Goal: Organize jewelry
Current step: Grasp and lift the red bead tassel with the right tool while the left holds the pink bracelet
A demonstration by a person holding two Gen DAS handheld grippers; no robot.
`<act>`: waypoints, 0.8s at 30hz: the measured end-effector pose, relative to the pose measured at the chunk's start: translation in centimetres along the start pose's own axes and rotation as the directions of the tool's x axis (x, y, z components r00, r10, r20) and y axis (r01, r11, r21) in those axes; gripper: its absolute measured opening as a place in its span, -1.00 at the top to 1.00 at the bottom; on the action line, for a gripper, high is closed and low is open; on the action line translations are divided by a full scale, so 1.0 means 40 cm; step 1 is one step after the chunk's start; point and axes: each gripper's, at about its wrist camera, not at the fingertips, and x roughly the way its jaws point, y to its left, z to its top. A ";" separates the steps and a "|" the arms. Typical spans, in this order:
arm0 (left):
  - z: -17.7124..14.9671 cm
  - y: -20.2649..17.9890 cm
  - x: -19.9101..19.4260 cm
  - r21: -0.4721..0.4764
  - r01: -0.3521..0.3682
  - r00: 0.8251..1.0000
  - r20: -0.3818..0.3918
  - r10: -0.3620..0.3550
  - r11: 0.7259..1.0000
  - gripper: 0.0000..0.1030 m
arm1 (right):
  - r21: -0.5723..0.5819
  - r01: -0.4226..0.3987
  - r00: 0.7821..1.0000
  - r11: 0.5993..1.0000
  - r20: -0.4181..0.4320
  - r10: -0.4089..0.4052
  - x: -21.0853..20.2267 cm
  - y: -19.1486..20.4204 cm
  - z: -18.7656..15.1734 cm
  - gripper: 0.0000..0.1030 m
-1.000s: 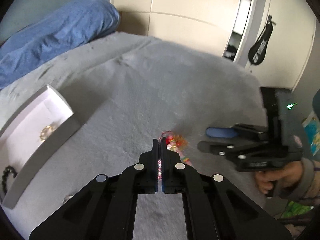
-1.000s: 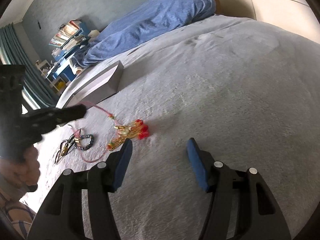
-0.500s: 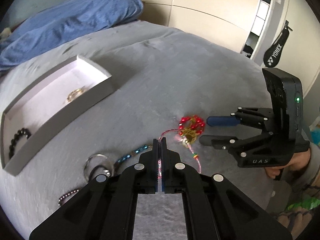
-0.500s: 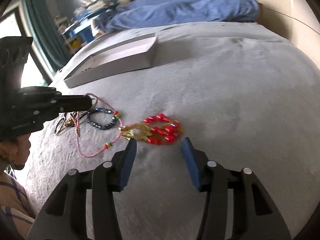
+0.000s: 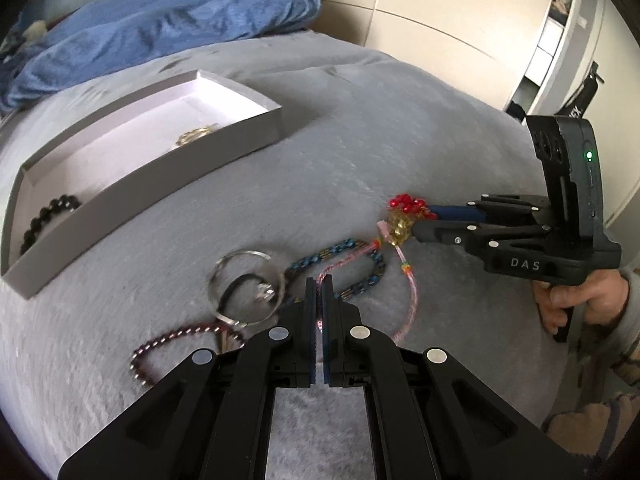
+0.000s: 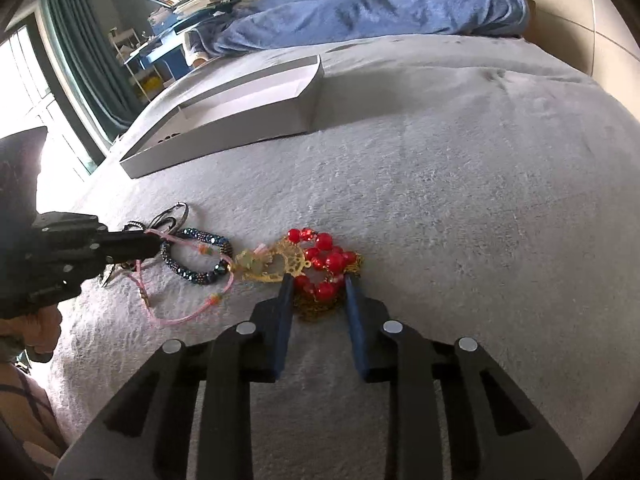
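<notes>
My left gripper (image 5: 319,280) is shut on a pink cord necklace (image 5: 412,288) that trails across the grey bed cover to a gold pendant (image 5: 398,229). My right gripper (image 6: 316,280) is open, its blue pads either side of a red bead and gold chain piece (image 6: 324,260), low on the cover. The left gripper also shows in the right wrist view (image 6: 154,244) with the pink cord (image 6: 180,318) hanging from it. A dark blue bead bracelet (image 5: 344,250) lies under the cord. The grey tray (image 5: 224,148) holds a black bead bracelet (image 5: 44,216) and a gold piece (image 5: 194,136).
A silver ring (image 5: 248,284) with a black cord and a dark red bead chain (image 5: 176,338) lie left of my left gripper. A blue duvet (image 5: 160,20) is bunched at the bed's far side. Cupboard doors (image 5: 440,20) stand behind the bed.
The left gripper has carried the pink cord back toward the jewelry pile. The right gripper has moved forward and down, so its pads now straddle the red bead piece.
</notes>
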 end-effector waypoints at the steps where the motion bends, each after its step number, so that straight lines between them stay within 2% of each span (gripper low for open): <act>1: -0.004 0.005 -0.008 -0.007 0.004 1.000 0.007 -0.004 1.000 0.95 | 0.000 0.000 1.000 1.000 0.001 0.000 0.000 0.002 0.000 0.53; 7: -0.034 0.015 -0.035 -0.022 0.019 1.000 0.026 -0.018 1.000 0.95 | -0.010 0.013 1.000 1.000 0.006 -0.012 -0.002 0.011 -0.003 0.53; 15: -0.029 0.016 -0.050 -0.044 0.050 0.997 0.060 -0.047 0.998 0.95 | -0.088 0.011 0.998 0.996 0.058 -0.006 -0.029 0.057 -0.013 0.55; 20: -0.017 -0.001 -0.045 -0.014 0.045 0.997 0.059 -0.044 0.999 0.95 | -0.109 -0.031 0.997 0.994 0.070 0.039 -0.037 0.084 -0.017 0.55; 24: 0.006 -0.013 -0.051 0.002 0.052 0.995 0.082 -0.052 0.999 0.95 | -0.127 -0.028 0.997 0.991 0.069 0.037 -0.037 0.101 -0.018 0.55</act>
